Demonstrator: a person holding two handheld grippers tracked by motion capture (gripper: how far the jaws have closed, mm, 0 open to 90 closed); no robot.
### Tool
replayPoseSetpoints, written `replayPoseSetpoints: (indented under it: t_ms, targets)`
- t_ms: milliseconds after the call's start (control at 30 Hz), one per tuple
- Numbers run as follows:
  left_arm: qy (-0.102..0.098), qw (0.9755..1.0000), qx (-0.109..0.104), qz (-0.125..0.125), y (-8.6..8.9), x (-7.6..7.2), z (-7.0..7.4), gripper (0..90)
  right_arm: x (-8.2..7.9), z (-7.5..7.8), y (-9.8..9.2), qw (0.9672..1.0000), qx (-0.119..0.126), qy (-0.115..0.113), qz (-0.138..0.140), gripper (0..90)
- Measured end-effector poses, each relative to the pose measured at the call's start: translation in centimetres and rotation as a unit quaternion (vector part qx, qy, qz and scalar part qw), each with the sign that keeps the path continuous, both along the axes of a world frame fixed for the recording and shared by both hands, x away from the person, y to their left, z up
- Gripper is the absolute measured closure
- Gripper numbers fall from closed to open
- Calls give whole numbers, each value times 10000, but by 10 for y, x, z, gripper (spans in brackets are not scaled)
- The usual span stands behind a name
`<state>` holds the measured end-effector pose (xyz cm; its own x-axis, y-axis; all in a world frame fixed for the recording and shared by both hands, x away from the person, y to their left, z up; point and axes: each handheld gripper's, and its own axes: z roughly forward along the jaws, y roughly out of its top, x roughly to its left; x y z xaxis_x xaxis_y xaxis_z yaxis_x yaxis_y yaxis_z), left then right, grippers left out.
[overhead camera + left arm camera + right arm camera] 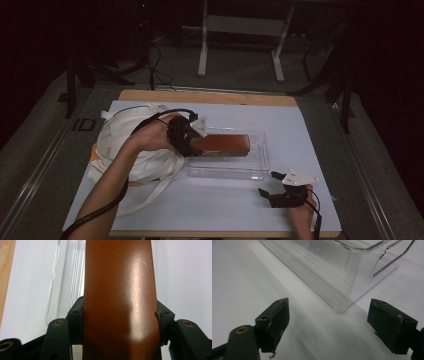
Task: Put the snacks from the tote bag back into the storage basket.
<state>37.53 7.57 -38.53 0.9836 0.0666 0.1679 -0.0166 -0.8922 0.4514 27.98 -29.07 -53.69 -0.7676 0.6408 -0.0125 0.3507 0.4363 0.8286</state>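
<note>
You are working in a dim lab or test room: a worktop (310,150) covered in white sheeting (wood edge showing), grey carpet, white metal stand legs (202,55) and loose cables (157,70) behind, darkness all around.

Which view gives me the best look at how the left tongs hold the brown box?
The left gripper view: the brown box fills the gap, both pads pressed against its sides. The high view shows the left tongs holding it over the clear bin, grip detail too small. The right gripper view shows the bin's corner.
</note>
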Motion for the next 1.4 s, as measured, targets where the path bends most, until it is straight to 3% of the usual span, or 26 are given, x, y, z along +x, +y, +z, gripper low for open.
replayPoseSetpoints:
  t_ms: [367,1000,1400]
  targets:
    - [11,9999,-12,-99,-3,1,-3,433,0,0,0,10000,-2,2,9,179]
    - [262,9994,71,-214,-4,6,-13,432,0,0,0,10000,-8,-1,20,179]
    - [242,9994,109,-220,-8,8,-16,431,0,0,0,10000,-4,0,18,179]
